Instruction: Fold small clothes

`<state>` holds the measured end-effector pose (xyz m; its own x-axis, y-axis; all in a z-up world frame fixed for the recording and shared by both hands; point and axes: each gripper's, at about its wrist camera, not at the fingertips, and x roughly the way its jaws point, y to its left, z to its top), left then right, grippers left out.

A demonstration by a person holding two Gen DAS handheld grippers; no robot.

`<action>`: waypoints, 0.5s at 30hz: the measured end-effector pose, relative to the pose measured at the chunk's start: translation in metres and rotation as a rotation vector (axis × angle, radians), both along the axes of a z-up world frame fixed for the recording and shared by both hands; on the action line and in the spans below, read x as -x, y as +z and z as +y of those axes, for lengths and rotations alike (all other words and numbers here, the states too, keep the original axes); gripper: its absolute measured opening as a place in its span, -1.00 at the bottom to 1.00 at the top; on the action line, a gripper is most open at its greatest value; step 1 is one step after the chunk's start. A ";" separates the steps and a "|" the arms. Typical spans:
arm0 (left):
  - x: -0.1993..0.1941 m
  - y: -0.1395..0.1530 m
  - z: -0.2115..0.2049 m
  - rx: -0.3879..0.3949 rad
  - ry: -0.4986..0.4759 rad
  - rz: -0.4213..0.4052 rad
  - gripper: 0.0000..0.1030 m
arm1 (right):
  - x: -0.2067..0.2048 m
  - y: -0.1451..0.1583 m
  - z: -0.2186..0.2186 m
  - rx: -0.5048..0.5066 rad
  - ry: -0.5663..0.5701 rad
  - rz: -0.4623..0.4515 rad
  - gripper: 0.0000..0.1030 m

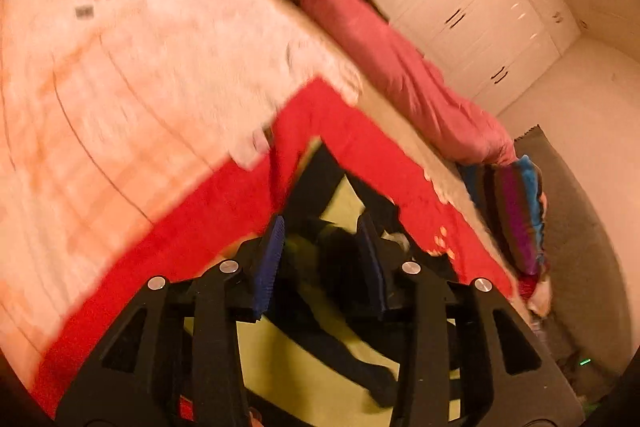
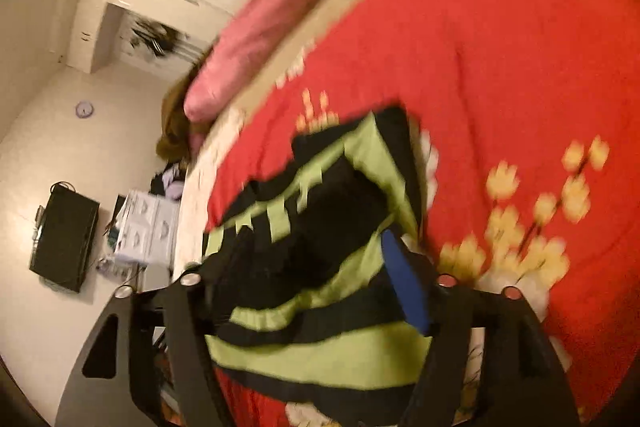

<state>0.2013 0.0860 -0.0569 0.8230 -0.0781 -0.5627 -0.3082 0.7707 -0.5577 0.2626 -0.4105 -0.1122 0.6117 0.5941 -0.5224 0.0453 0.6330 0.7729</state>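
A small black and lime-green garment (image 2: 320, 211) lies crumpled on the red flowered bedspread (image 2: 500, 47). My right gripper (image 2: 304, 287) is right over it, jaws wide apart. Its blue right pad (image 2: 404, 283) shows beside the cloth, while a fold of the garment covers the left finger. In the left wrist view the same garment (image 1: 304, 371) lies under my left gripper (image 1: 322, 261). Both of its blue pads (image 1: 272, 263) stand apart, with dark cloth visible in the gap and neither pad pressing on it. Both views are blurred.
A white fluffy blanket (image 1: 140, 67) covers the bed beyond the red bedspread (image 1: 200, 227). A pink bolster (image 1: 392, 59) and a striped cushion (image 1: 516, 211) lie along the bed's edge. White wardrobes (image 1: 480, 7) line the wall. A dark box (image 2: 64, 239) sits on the floor.
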 end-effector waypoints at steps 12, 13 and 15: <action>0.005 0.002 0.001 -0.352 -0.071 0.000 -0.11 | 0.018 0.022 0.073 0.752 0.239 -0.229 0.59; 0.004 0.001 -0.002 -0.384 -0.091 0.006 -0.02 | 0.016 0.020 0.079 0.765 0.260 -0.241 0.59; 0.001 0.000 -0.007 -0.443 -0.117 0.018 0.05 | 0.007 0.015 0.094 0.796 0.302 -0.253 0.59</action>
